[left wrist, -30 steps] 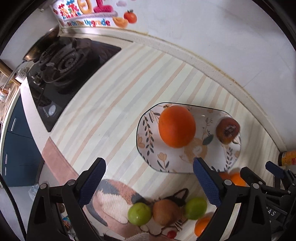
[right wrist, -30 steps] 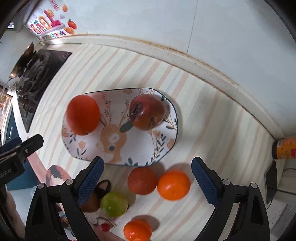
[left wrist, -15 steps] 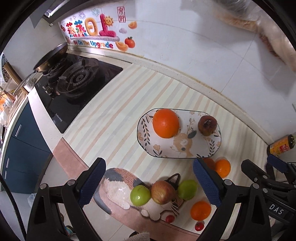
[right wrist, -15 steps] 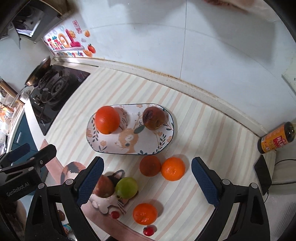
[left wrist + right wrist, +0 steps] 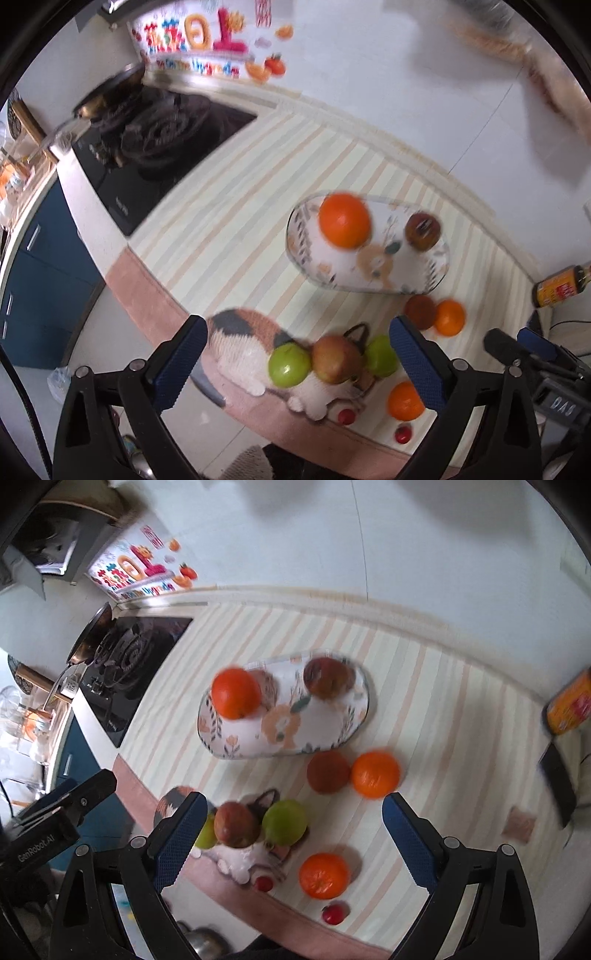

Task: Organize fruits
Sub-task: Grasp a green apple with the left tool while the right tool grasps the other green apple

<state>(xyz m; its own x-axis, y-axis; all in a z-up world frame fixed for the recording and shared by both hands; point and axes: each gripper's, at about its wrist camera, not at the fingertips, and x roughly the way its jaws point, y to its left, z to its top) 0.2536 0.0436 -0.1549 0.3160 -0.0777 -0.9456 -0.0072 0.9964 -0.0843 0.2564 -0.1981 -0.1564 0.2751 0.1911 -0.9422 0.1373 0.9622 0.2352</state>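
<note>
- Both grippers have been lifted away from the plate (image 5: pixel 437 275); more counter is seen.
- Left gripper (image 5: pixel 297 356): jaws opening, nothing between.
- Right gripper (image 5: pixel 291 830): fingers spread, empty.

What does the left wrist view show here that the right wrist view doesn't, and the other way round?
Only the left wrist view shows the whole cat-shaped mat and the right gripper from the side.

Only the right wrist view shows the dark phone-like slab at the right edge and the left gripper's body.

Both show the floral plate holding an orange and a dark red fruit, loose fruit nearer the camera, the stove and the sauce bottle. Each view's own jaws stand wide with nothing gripped; the left's are opening.
</note>
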